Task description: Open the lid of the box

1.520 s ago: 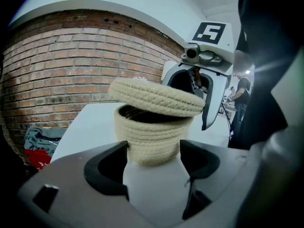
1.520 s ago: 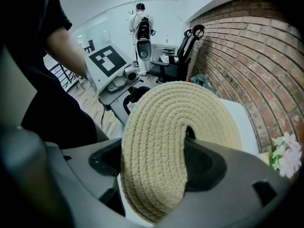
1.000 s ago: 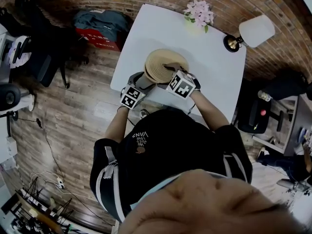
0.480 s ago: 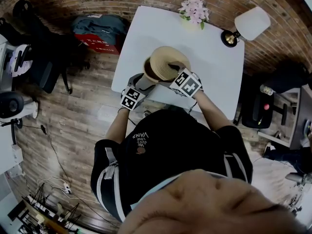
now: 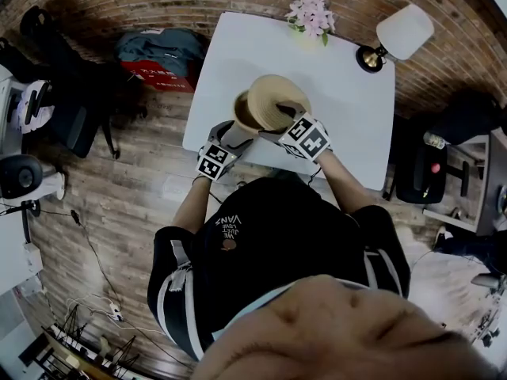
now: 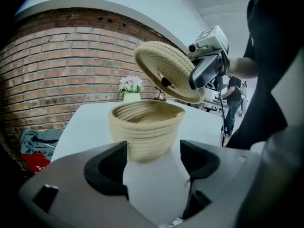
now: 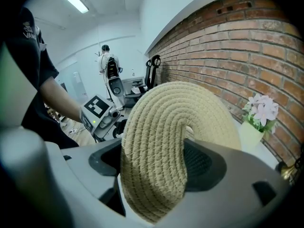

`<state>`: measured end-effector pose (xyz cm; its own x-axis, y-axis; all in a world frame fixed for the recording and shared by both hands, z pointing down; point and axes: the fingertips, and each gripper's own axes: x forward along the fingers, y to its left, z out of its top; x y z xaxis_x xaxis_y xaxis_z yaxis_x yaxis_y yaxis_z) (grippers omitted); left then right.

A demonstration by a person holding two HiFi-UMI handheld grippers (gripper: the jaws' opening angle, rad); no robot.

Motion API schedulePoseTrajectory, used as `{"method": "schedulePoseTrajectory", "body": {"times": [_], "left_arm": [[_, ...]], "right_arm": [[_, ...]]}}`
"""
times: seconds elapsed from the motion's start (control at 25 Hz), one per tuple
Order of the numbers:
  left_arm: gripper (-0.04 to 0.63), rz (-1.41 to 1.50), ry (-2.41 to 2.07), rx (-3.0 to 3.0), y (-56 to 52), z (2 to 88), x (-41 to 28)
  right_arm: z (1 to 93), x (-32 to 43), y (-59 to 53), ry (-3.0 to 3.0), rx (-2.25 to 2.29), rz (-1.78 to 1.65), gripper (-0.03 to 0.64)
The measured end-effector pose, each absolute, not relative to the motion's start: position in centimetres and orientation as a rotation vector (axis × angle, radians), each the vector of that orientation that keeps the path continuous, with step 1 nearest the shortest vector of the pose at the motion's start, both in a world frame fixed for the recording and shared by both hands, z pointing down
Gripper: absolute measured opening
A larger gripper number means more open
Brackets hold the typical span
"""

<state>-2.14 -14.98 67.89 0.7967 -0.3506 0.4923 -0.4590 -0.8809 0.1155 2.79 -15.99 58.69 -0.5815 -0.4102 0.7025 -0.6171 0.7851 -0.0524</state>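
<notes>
One table (image 5: 356, 117) carries one box (image 6: 146, 122), a woven rope bowl standing just ahead of the left claw (image 6: 152, 151), whose jaws stand apart and grip nothing. One lid (image 7: 171, 122) sits clamped by its rim in the right claw (image 7: 152, 160), tilted, clear above the box (the opening looks all but done). The next move would be to carry the lid aside and lay it flat.
</notes>
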Motion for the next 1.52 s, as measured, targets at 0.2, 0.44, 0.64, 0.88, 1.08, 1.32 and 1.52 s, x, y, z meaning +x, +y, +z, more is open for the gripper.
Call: {"method": "schedulePoseTrajectory", "body": {"times": [0.2, 0.44, 0.64, 0.88, 1.08, 1.32, 1.52], "left_arm": [[0.339, 0.694, -0.608, 2.774, -14.6, 67.6, -2.1], [0.339, 0.685, -0.598, 2.791, -14.0, 66.8, -2.3], [0.339, 0.643, -0.614, 2.811, -13.8, 65.5, -2.6], [0.339, 0.549, -0.66, 2.834, -13.5, 63.1, -3.2], [0.337, 0.434, -0.708, 2.853, -13.4, 60.4, -3.8], [0.336, 0.313, -0.76, 2.865, -13.4, 57.5, -4.3], [0.272, 0.258, -0.774, 2.88, -13.1, 56.2, -4.6]], "right_arm": [[58.0, 3.3, -15.7, -2.293, 0.829, 0.382, 0.347], [56.9, 4.2, -15.0, -2.333, 0.924, 0.405, 0.347], [56.3, 4.8, -14.5, -2.369, 1.009, 0.439, 0.347], [55.8, 5.6, -13.8, -2.402, 1.11, 0.469, 0.347], [55.6, 6.1, -13.2, -2.423, 1.195, 0.493, 0.347], [55.5, 6.5, -12.4, -2.438, 1.265, 0.511, 0.347], [55.9, 6.8, -11.8, -2.439, 1.309, 0.536, 0.347]]}}
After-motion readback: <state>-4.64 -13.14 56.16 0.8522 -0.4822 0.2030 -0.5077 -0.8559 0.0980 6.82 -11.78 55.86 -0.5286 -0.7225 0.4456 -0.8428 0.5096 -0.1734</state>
